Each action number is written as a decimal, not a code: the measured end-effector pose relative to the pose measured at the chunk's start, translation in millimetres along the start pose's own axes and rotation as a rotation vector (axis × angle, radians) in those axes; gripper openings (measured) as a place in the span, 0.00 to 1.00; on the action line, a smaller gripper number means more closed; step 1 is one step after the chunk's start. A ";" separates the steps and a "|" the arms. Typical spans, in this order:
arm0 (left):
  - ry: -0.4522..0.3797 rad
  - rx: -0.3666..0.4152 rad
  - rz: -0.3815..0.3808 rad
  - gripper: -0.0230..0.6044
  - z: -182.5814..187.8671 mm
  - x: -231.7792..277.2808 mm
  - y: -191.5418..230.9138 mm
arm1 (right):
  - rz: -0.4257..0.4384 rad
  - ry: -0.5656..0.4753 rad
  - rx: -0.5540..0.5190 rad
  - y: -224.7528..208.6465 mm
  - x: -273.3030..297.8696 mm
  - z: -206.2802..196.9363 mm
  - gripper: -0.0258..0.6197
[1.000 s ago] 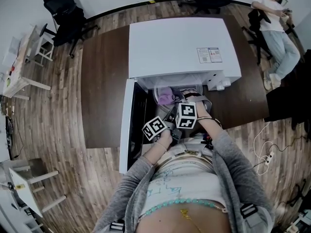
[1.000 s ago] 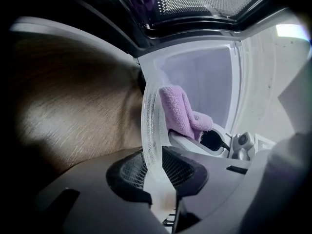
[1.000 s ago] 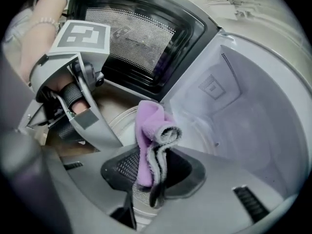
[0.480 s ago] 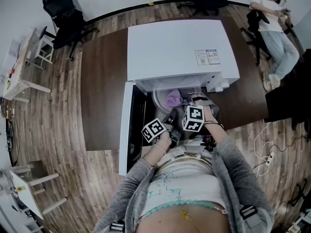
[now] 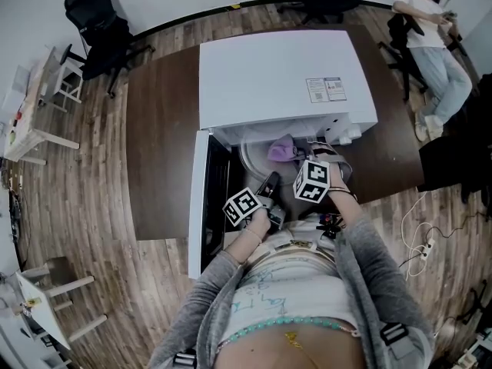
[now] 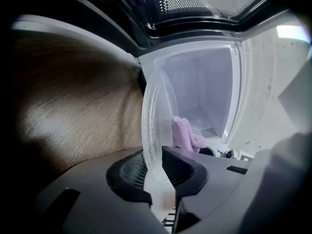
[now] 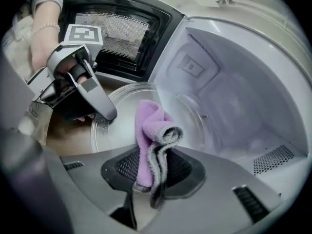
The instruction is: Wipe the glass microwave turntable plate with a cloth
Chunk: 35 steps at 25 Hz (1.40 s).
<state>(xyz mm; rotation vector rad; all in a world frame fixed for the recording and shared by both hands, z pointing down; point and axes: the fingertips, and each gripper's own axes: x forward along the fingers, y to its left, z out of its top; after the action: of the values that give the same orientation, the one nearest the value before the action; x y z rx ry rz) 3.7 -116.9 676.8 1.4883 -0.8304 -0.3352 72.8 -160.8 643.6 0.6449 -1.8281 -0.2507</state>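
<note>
Your left gripper (image 6: 156, 172) clamps the glass plate's (image 7: 124, 112) near rim at the microwave's (image 5: 277, 75) open mouth. Your right gripper (image 7: 152, 182), pinching the purple cloth (image 7: 147, 130), points down at the plate's face, which spreads just beyond the cloth.

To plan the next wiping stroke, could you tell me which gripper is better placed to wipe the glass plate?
Right. The right gripper has the purple cloth clamped in its jaws, by the glass plate; the left gripper grips the plate's rim, steadying it.
</note>
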 end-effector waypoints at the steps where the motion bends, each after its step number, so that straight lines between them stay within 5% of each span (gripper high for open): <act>1: 0.002 0.000 0.000 0.15 -0.3 -0.1 0.1 | -0.009 0.007 0.008 -3.5 0.0 -2.4 0.23; 35: 0.012 0.009 -0.003 0.15 0.3 0.6 -1.0 | -0.166 0.096 0.061 -48.9 20.4 2.2 0.23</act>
<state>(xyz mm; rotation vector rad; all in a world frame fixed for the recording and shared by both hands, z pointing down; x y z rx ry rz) 4.2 -117.6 676.0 1.4986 -0.8208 -0.3248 81.1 -212.6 636.3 0.8395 -1.6977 -0.2698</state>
